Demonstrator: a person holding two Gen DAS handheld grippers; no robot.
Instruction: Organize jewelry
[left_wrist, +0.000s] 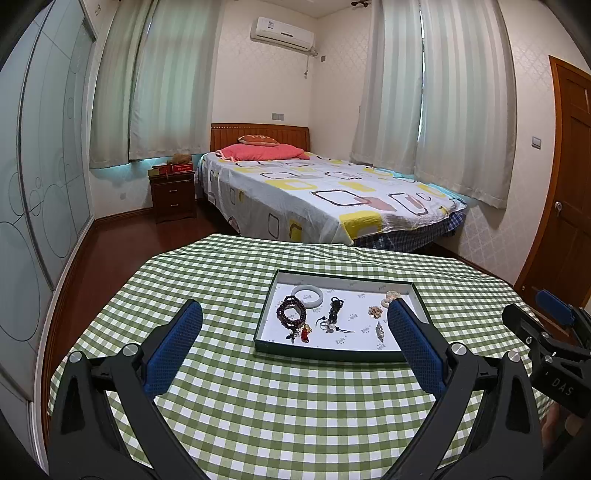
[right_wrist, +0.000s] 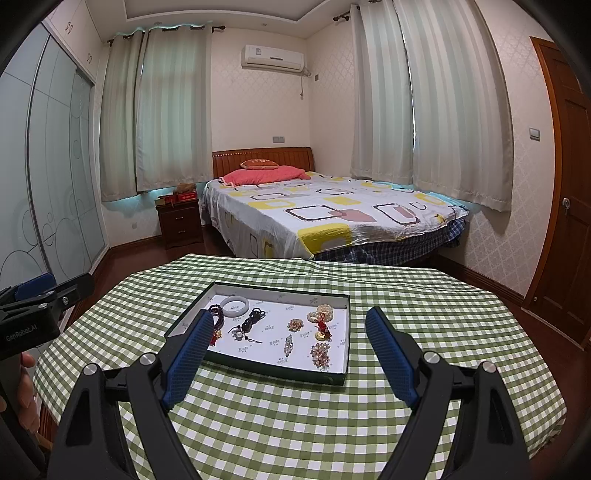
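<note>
Jewelry lies scattered in a shallow dark-edged tray (left_wrist: 384, 357) with a white printed lining, set on a table covered by a green and white checked cloth (left_wrist: 280, 402). At the tray's far left corner rests a pale bangle (left_wrist: 308, 295), and just in front of it is a coil of dark brown beads (left_wrist: 291, 313) with a small red charm (left_wrist: 304, 334) at its near end. A knotted black cord (left_wrist: 334, 308) sits toward the middle, with a pearl bead (right_wrist: 239, 334) at its near end. Toward the right side, seen from the right wrist camera, are a small beaded cluster (right_wrist: 295, 324), a slim brooch (right_wrist: 287, 345), a pale bead strand with a red tassel and gold piece (right_wrist: 322, 322), and a larger pearly cluster (right_wrist: 320, 353) near the front edge. The left gripper (left_wrist: 294, 336) is held above the cloth on the near side of the tray, its blue-padded jaws spread wide with nothing between them. The right gripper (right_wrist: 290, 341) is likewise spread wide and empty, held above the near edge of the tray. Beyond the table stand a bed (left_wrist: 332, 199) with a patterned sheet, a dark nightstand (left_wrist: 173, 195), and long pale curtains (left_wrist: 461, 103).
</note>
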